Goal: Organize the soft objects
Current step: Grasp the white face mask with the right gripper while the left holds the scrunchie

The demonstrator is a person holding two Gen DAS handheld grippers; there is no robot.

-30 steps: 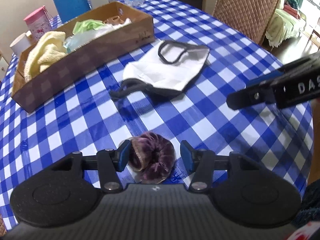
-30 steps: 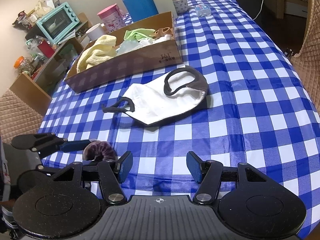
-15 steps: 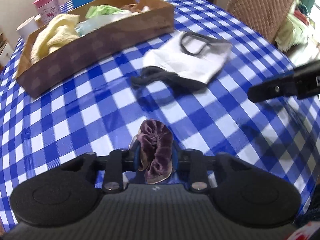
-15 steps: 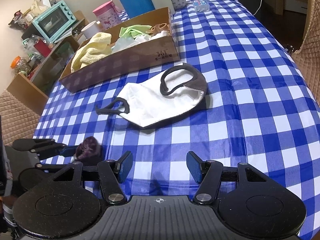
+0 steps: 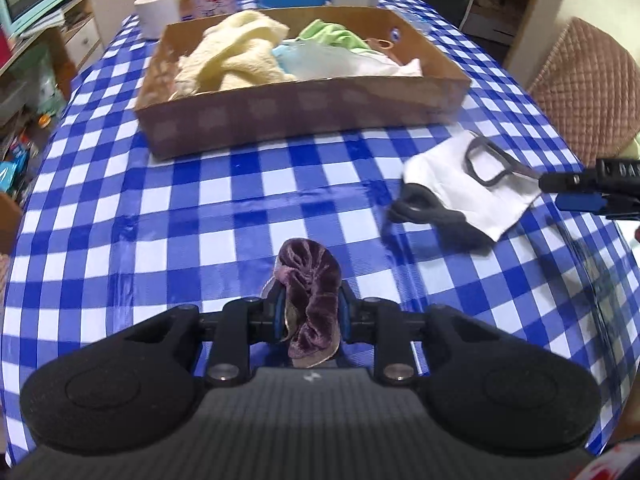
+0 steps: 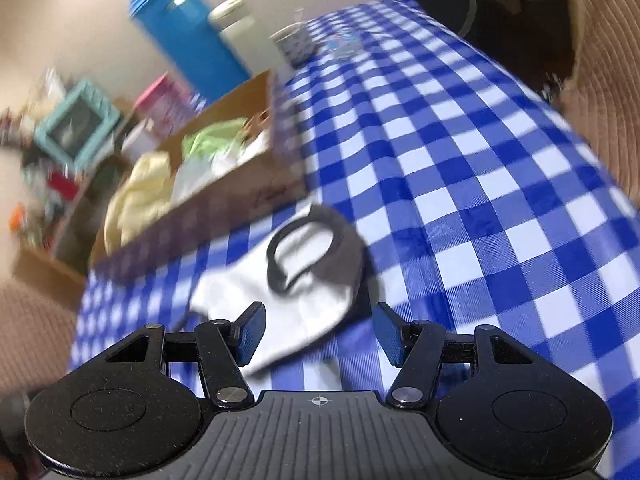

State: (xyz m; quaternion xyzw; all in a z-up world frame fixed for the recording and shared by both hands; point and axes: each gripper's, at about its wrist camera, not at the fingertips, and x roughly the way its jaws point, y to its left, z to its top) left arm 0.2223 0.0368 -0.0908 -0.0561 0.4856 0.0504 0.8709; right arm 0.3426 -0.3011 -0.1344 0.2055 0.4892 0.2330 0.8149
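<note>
Your left gripper (image 5: 311, 312) is clenched on the purple velvet scrunchie (image 5: 310, 296), facing the cardboard box (image 5: 304, 108). Your right gripper (image 6: 319, 334) hangs with jaws spread over the white face mask (image 6: 296, 296).

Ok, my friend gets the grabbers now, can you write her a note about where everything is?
Left gripper: shut on the purple scrunchie, held above the tablecloth.
Right gripper: open, holding nothing, close over the near edge of the white mask.
Cardboard box: yellow towel, green cloth and other soft things are already inside.
Done: scrunchie picked up.
Left: put the scrunchie in the box, then grab the mask from the table and put it in too.
</note>
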